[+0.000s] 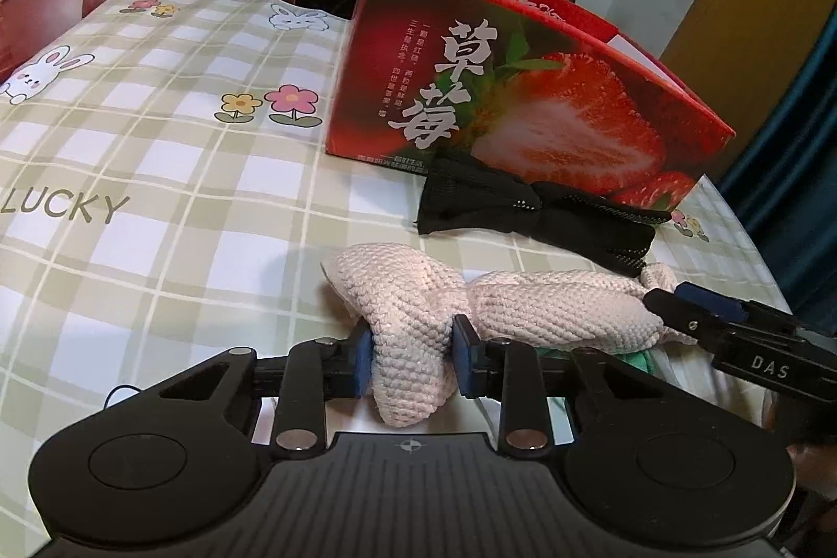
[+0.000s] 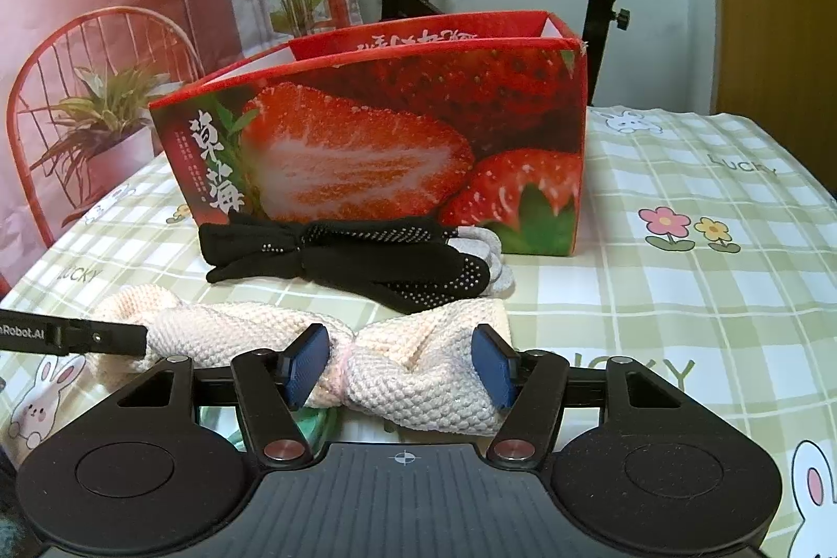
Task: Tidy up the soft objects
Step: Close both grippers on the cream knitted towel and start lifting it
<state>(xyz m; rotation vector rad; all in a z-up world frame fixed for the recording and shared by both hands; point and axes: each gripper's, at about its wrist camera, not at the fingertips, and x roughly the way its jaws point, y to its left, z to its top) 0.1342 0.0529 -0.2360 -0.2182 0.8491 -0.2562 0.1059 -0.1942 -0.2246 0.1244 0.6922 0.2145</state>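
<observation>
Pink knit gripped at one end, in front of the box.

The knit's end is clenched in the left gripper jaws; its other half is straddled by the released jaws of the right gripper. Black gloves are laid between knit and box, touching the box, on the bench.

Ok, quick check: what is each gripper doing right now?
Left gripper: shut on one end of the pink knitted bundle.
Right gripper: open, fingers either side of the bundle's other end, not clamping it.
</observation>
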